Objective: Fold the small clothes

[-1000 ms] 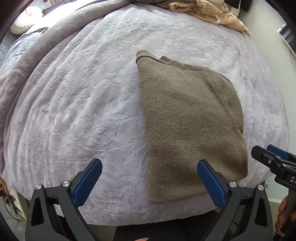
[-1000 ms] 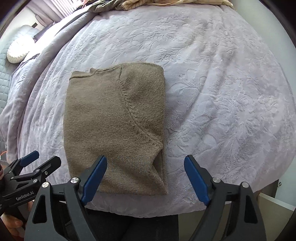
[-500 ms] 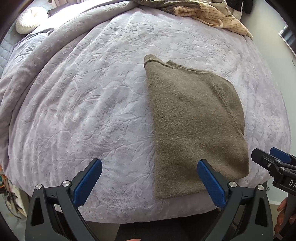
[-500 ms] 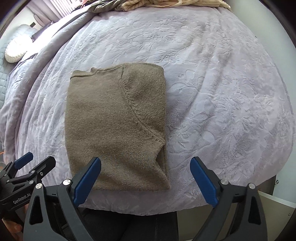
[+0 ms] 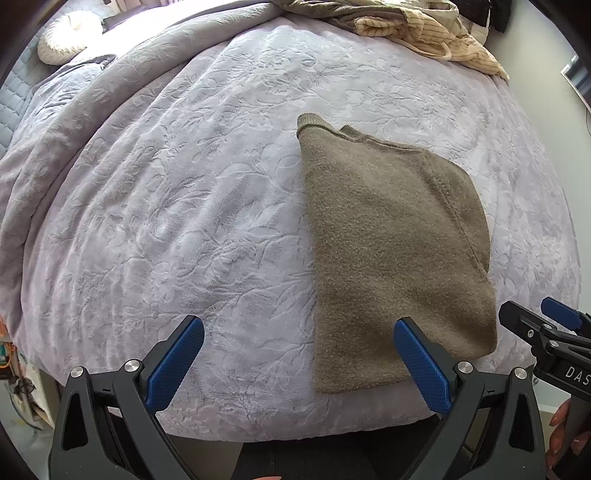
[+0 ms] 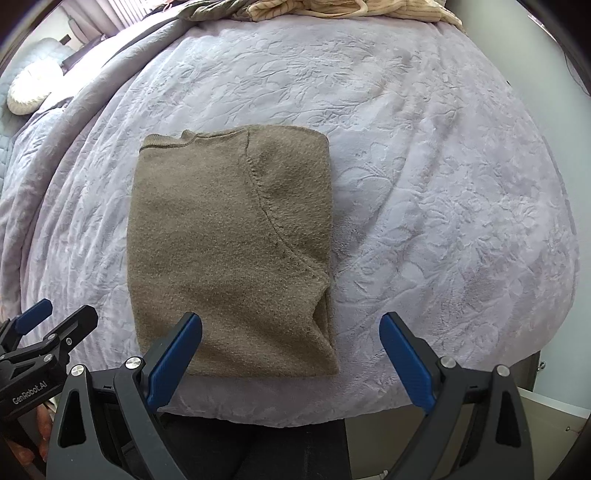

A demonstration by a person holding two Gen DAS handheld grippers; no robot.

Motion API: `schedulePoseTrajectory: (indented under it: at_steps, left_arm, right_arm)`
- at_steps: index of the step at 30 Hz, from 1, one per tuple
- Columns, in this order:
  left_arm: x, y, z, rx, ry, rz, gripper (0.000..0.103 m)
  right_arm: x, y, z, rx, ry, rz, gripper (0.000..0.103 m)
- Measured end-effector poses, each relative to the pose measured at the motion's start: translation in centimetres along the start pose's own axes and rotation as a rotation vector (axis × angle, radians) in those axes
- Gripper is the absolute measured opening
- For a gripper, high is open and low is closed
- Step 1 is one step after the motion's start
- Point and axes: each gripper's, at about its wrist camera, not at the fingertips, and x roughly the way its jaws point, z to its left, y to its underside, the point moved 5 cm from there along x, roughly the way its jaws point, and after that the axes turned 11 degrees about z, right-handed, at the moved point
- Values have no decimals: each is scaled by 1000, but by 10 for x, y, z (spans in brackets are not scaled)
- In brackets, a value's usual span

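Note:
An olive-brown knit sweater lies folded into a rectangle on the lilac bedspread, near the bed's front edge; it also shows in the right wrist view. My left gripper is open and empty, held above the front edge, with its right finger over the sweater's near left corner. My right gripper is open and empty, held above the sweater's near right corner. Each gripper shows at the edge of the other's view.
A heap of unfolded clothes, beige striped and olive, lies at the far end of the bed, also seen in the right wrist view. A white pillow lies far left. The bed edge drops off just below the grippers.
Both grippers have pulled back and risen a little from the bed, so the sweater sits farther from them. The sweater itself has not moved. Both stay open.

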Motion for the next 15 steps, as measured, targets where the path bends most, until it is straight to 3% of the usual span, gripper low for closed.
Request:
schedulePoseTrajectory:
  at_steps: [15]
  left_arm:
    - [0, -1, -3, 11, -22, 3, 103]
  right_arm:
    - [-2, -3, 3, -3, 3, -11, 98]
